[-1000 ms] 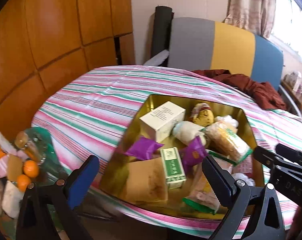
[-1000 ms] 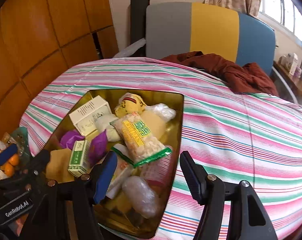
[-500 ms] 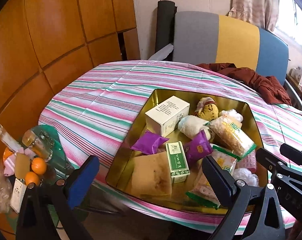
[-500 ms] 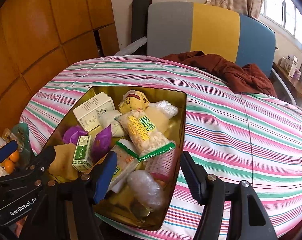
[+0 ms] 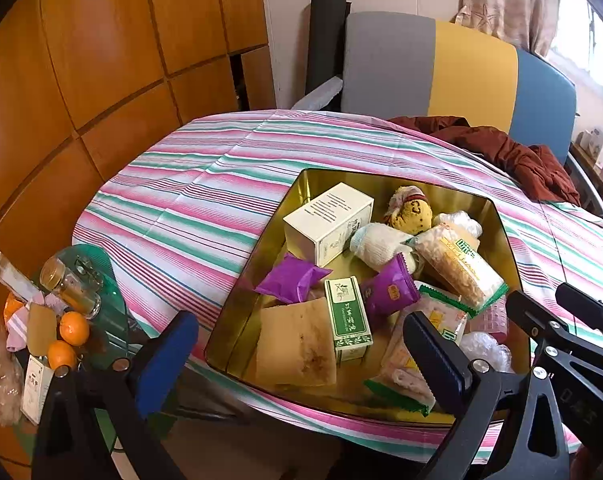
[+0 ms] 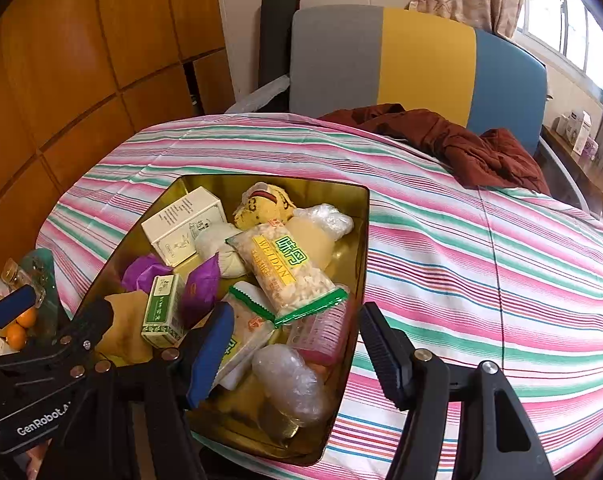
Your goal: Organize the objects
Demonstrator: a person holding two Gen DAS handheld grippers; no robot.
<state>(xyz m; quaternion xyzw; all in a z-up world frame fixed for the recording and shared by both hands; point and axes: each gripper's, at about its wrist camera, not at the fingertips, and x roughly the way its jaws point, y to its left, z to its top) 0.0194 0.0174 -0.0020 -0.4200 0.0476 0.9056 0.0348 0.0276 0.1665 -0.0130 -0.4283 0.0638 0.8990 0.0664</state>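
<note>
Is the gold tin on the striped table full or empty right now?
Full. The gold tin is heaped with a white box, a long snack packet, purple sachets and wrapped bundles, leaving little of its floor showing.

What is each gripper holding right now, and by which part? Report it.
Nothing is held. The left gripper and right gripper both hover open above the gold tin, with no item between their fingers.

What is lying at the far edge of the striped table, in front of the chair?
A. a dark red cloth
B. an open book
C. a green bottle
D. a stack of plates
A: a crumpled dark red cloth lies on the striped table just in front of the grey, yellow and blue chair; it shows in the left view too.
</note>
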